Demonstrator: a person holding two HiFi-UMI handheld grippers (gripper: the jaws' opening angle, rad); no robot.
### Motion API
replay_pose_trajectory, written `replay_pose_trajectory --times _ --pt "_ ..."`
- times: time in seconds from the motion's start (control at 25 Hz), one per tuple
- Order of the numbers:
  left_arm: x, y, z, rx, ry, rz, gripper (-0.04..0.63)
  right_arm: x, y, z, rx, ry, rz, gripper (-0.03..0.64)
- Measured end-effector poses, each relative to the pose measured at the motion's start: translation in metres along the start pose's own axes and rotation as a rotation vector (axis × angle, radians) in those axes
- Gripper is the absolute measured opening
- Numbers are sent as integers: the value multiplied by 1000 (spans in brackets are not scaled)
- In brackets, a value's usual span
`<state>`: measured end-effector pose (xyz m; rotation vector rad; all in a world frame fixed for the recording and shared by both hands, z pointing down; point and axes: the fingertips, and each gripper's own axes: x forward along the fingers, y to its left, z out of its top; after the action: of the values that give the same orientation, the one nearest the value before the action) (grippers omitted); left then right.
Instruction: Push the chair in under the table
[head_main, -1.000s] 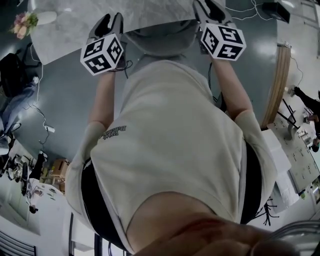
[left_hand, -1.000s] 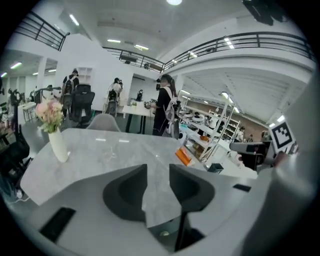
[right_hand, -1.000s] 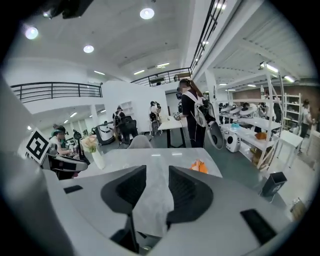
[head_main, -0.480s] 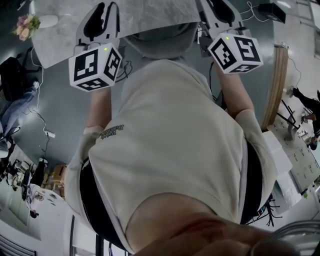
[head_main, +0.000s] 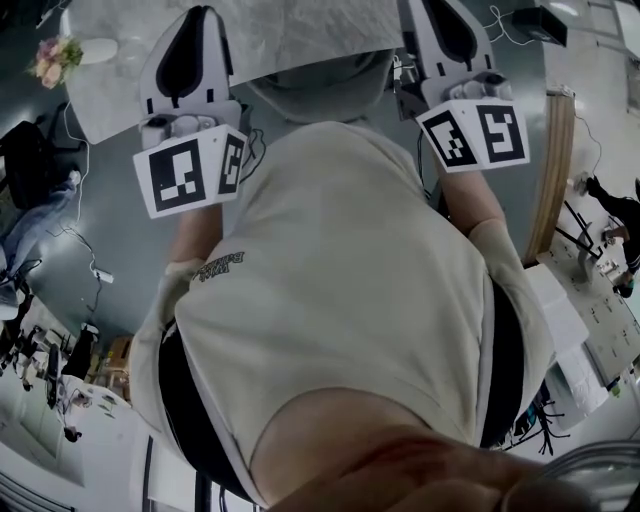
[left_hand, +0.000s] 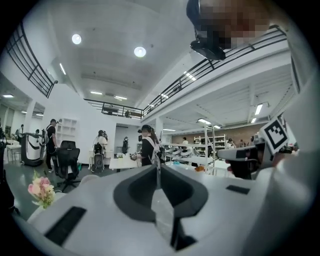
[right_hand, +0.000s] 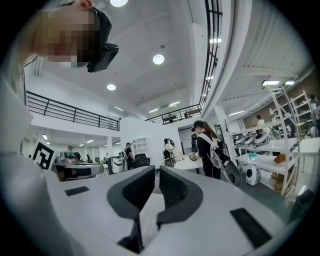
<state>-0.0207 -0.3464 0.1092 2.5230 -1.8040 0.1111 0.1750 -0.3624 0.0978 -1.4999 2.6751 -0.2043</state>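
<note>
The grey chair (head_main: 320, 85) stands tucked under the near edge of the marble-topped table (head_main: 130, 70), its curved back showing between my two grippers. My left gripper (head_main: 203, 14) is raised over the table's edge to the chair's left, and my right gripper (head_main: 440, 8) to its right. Both point level across the room. In the left gripper view the left gripper (left_hand: 158, 170) has just been closing and its jaws now meet on nothing. The right gripper (right_hand: 156, 176) has also been closing and keeps only a thin slit, with nothing in it.
Pink flowers (head_main: 50, 55) sit on the table's far left corner. A black office chair and bags (head_main: 25, 150) stand at left. On the right are a long wooden panel (head_main: 550, 170) and a desk with papers (head_main: 600, 310). A person (left_hand: 149, 147) stands far off.
Both grippers have risen toward the head camera, so their marker cubes look larger and are turned. Their jaws have drawn together. The chair and table have not moved.
</note>
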Motion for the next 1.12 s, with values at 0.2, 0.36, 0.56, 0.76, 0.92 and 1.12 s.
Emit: replay_pose_trajectory --times 0.2,0.36,0.56,0.76,0.92,1.12 --pt "-2 -8 10 25 -29 -11 11 0 9 3 -8 1 45 9" --pt "0 -17 16 30 -40 -47 9 0 18 15 -47 -25 78 9" --pt "1 -26 25 36 -45 -72 8 -2 30 33 -106 -63 120 8" --pt "2 -26 30 36 -53 -78 8 1 41 38 -137 -70 153 8" --pt "2 -28 32 28 -57 -81 8 1 45 39 -152 -56 167 8" --pt "0 -25 33 18 -62 -82 8 -1 48 47 -171 -70 171 8"
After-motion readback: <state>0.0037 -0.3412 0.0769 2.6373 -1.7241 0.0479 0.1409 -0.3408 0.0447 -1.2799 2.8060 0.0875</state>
